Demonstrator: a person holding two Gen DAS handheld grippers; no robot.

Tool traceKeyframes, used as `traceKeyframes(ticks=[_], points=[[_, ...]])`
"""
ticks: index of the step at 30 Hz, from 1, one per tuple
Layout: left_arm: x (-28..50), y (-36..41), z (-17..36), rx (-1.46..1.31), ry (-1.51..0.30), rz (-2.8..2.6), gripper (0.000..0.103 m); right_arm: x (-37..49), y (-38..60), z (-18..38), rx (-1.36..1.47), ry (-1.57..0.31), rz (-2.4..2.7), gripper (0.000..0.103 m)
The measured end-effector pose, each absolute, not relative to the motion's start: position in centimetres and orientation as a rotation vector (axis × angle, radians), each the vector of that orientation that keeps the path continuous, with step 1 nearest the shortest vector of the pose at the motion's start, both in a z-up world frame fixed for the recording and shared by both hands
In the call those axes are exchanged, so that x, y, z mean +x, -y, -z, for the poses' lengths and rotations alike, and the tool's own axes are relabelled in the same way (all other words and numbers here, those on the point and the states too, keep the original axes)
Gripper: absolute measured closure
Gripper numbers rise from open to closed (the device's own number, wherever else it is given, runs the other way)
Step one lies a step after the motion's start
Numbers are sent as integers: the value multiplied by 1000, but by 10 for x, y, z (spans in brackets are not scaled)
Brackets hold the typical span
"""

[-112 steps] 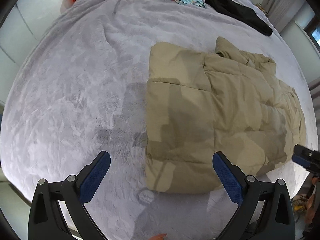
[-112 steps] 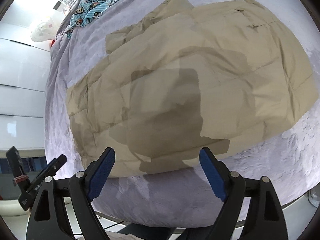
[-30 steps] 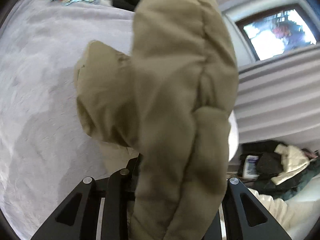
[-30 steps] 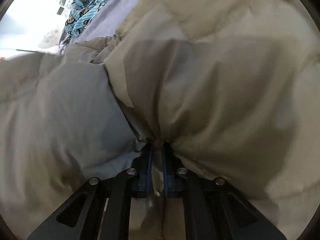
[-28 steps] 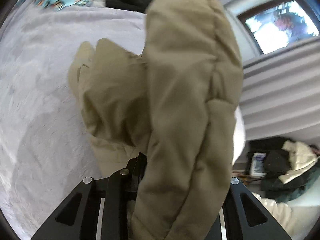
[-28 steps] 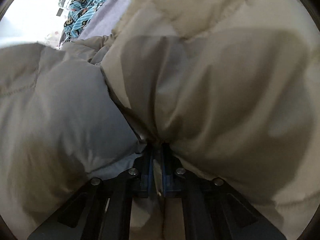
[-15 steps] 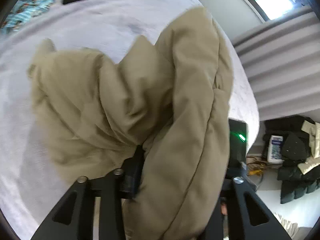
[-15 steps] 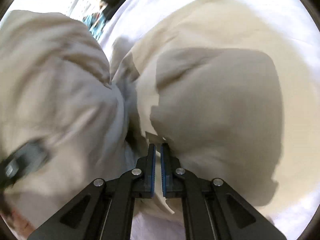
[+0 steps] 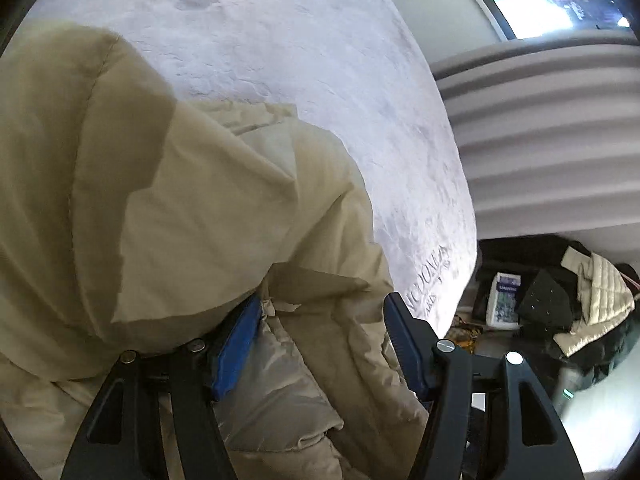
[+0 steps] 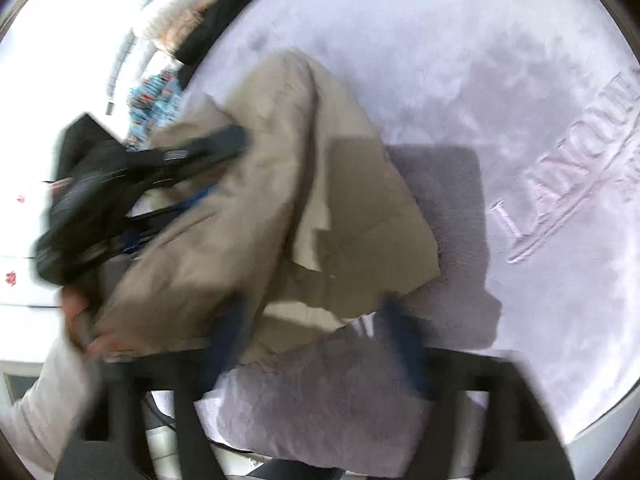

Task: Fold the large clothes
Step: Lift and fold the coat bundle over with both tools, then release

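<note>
The khaki padded jacket [image 9: 192, 208] lies bunched in a fold on the lilac plush bed cover [image 9: 300, 60]. My left gripper [image 9: 320, 346] is pushed into it. Its jaws are opening, and loose jacket fabric lies between the blue pads [image 9: 236, 344] and drapes over the left finger. In the blurred right wrist view the jacket [image 10: 280, 200] lies just ahead of my right gripper [image 10: 316, 352]. The right jaws are opening wide, with only the jacket's near edge and the bed cover [image 10: 520, 120] between them. The left gripper [image 10: 120, 184] shows there at the jacket's far side, held by a hand [image 10: 80, 320].
A ribbed grey curtain [image 9: 540, 140] hangs beyond the bed's right edge. Clothes are piled on the floor [image 9: 580, 300] below it. A black garment [image 10: 224, 12] and a blue patterned one [image 10: 156, 100] lie at the far side of the bed. The cover bears embossed lettering [image 10: 568, 168].
Both grippers were shut on the lifted jacket. It has come down onto the bed in a fold. The right jaws have let go and sprung wide, and the left jaws have widened.
</note>
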State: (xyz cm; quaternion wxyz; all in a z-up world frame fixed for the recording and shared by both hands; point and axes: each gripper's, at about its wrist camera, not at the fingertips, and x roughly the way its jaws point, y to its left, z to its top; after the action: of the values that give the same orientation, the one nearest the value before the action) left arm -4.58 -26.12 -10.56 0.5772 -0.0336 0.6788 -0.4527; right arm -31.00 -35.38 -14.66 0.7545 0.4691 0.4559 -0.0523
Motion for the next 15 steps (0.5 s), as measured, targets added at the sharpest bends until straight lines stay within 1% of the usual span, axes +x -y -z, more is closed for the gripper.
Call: traceKeyframes(ticks=[5, 7, 9, 10, 11, 12, 13, 14, 15], points=[[-57, 268, 100, 2, -1539, 1060, 39, -344, 349, 111, 1083, -877, -8, 20], [-54, 263, 90, 40, -1495, 1076, 39, -316, 332, 105, 1087, -880, -22, 20], [-53, 259, 69, 64, -1417, 1093, 39, -299, 319, 110, 1082, -894, 7, 20], [-50, 253, 55, 72, -1370, 1100, 39, -297, 316, 113, 1081, -900, 15, 21], [-46, 246, 42, 77, -1320, 1099, 39, -288, 310, 115, 1059, -918, 37, 37], [-39, 229, 26, 88, -1242, 1079, 39, -279, 304, 115, 1017, -931, 61, 55], [-35, 223, 20, 98, -1203, 1060, 39, -275, 299, 114, 959, -956, 99, 82], [-27, 211, 14, 124, -1145, 1021, 39, -270, 294, 112, 868, -990, 168, 83], [-16, 195, 13, 176, -1076, 945, 39, -270, 292, 112, 847, -986, 188, 84]])
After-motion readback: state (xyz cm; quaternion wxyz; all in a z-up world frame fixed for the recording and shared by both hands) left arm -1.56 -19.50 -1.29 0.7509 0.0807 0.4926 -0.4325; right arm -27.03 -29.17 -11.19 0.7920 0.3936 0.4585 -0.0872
